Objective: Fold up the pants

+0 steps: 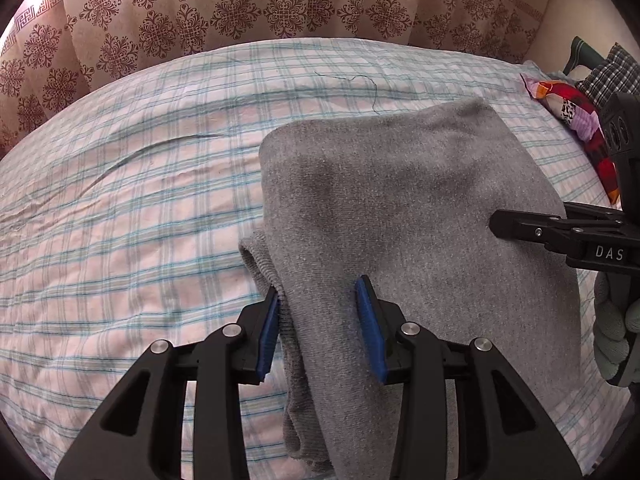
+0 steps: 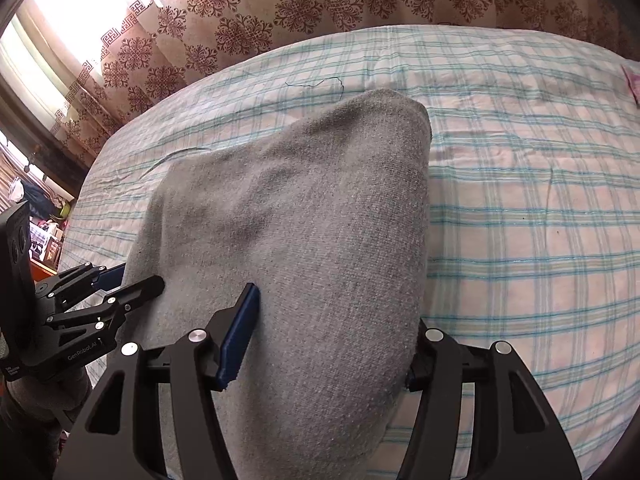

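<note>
The left wrist view alone shows a heap of bright cloth point(image 1: 576, 120) and a checked fabric point(image 1: 612, 76) at the far right edge of the bed point(image 1: 120, 208), and a gloved hand point(image 1: 614, 332) under the right gripper's body. The right wrist view alone shows a sunlit window point(image 2: 60, 20) at upper left and a cluttered shelf point(image 2: 44, 236) beyond the bed's left edge. Both views show the patterned curtain point(image 1: 240, 4) behind the bed and a loose dark thread point(image 1: 360, 84) on the plaid sheet just past the pants' far end. The grey pants point(image 1: 400, 208) lie folded on the sheet, stretching away from both grippers, with ribbed cuffs bunched at the near left corner. The left gripper point(image 1: 322, 320) straddles that corner: its left blue pad touches the ribbed edge and the right pad lies against the cloth, the fabric bunched between them, so it grips the pants. The right gripper point(image 2: 332, 332) sits over the near right edge of the pants with its jaws spread wide; its left pad rests on top of the cloth and its right finger is largely hidden behind the fabric's edge, so no pinch shows there. In the left view its black fingers reach in from the right above the pants.
</note>
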Demonstrator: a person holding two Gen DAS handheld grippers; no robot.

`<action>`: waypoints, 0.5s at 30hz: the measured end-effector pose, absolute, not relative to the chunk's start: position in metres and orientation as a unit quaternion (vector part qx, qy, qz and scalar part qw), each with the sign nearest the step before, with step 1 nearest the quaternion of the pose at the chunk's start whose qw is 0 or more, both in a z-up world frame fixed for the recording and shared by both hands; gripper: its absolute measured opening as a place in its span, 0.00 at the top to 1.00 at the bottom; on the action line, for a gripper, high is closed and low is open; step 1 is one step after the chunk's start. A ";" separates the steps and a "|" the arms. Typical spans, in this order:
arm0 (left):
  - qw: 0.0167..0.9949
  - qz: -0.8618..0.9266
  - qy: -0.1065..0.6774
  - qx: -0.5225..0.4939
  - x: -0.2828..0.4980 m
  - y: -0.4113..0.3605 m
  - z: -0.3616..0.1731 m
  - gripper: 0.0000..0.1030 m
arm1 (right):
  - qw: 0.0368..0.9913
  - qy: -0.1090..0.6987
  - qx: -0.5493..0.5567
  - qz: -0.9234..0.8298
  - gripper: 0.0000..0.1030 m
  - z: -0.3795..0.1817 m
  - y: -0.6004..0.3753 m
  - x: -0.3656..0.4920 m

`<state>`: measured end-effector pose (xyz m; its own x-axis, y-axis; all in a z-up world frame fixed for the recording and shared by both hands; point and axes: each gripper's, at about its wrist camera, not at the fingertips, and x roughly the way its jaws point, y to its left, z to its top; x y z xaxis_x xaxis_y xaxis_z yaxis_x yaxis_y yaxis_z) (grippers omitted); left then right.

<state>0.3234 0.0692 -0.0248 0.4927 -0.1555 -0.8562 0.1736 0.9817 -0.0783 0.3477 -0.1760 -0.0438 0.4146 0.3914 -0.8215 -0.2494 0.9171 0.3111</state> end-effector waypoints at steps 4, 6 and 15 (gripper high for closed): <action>0.865 -0.094 0.492 0.014 0.319 0.071 -0.026 0.61 | 0.852 0.490 0.070 0.171 0.43 -0.033 -0.185 0.344; 0.867 -0.093 0.490 0.016 0.317 0.071 -0.027 0.61 | 0.860 0.483 0.059 0.155 0.43 -0.028 -0.188 0.344; 0.872 -0.069 0.484 0.034 0.313 0.069 -0.024 0.46 | 0.893 0.442 -0.018 0.082 0.43 -0.012 -0.187 0.354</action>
